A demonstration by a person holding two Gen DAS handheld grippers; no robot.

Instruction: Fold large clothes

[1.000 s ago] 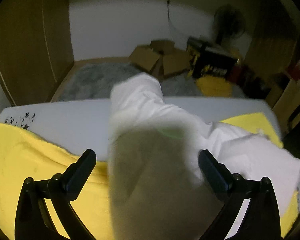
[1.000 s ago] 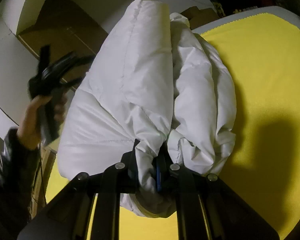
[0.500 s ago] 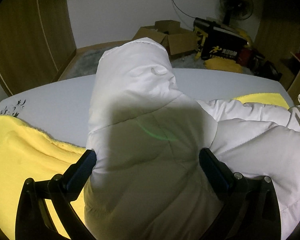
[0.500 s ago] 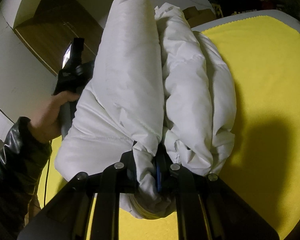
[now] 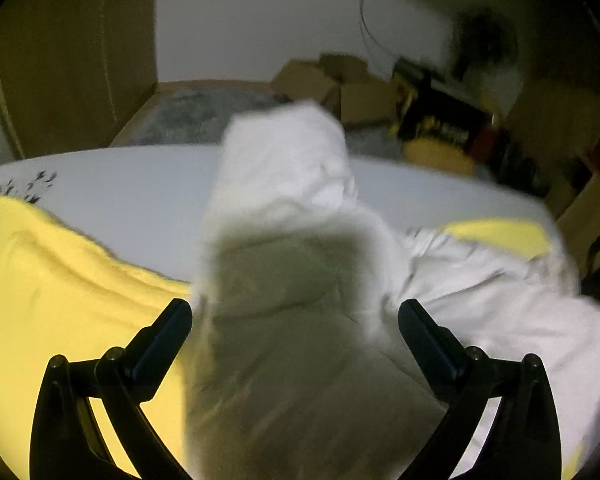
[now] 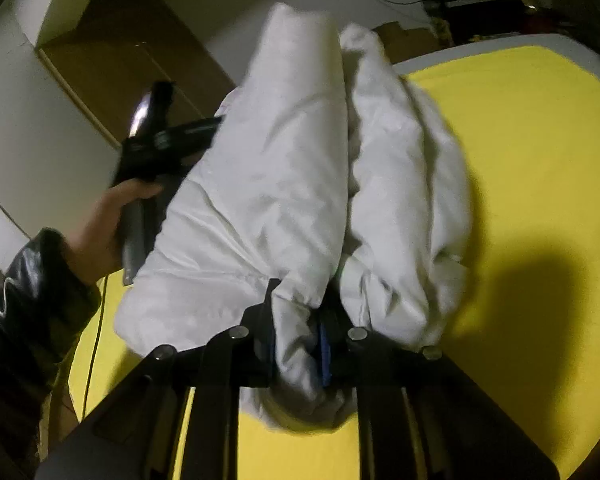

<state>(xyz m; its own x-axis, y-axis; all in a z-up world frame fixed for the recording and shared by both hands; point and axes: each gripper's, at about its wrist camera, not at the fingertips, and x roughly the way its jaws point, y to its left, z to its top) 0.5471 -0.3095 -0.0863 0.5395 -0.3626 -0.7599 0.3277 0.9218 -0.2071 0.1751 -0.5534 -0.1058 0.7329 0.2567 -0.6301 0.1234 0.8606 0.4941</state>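
Observation:
A puffy white jacket lies bunched in two long rolls on a yellow cloth. My right gripper has a fold of the jacket's near end between its pads. Its jaws are opening, and the fabric still fills the gap. In the left wrist view my left gripper stands wide open over the jacket. One roll runs between its fingers without being pinched. A person's hand in a black sleeve holds that gripper against the jacket's left side. The left wrist view is blurred.
The yellow cloth covers part of a white tabletop. Beyond its far edge are a grey rug, cardboard boxes, a black and yellow box and a fan. A wooden wardrobe stands at left.
The right gripper's jaws have spread a little around the fold. The left gripper came in against the jacket's left side and then sank. The jacket's roll looks smaller than half a second ago.

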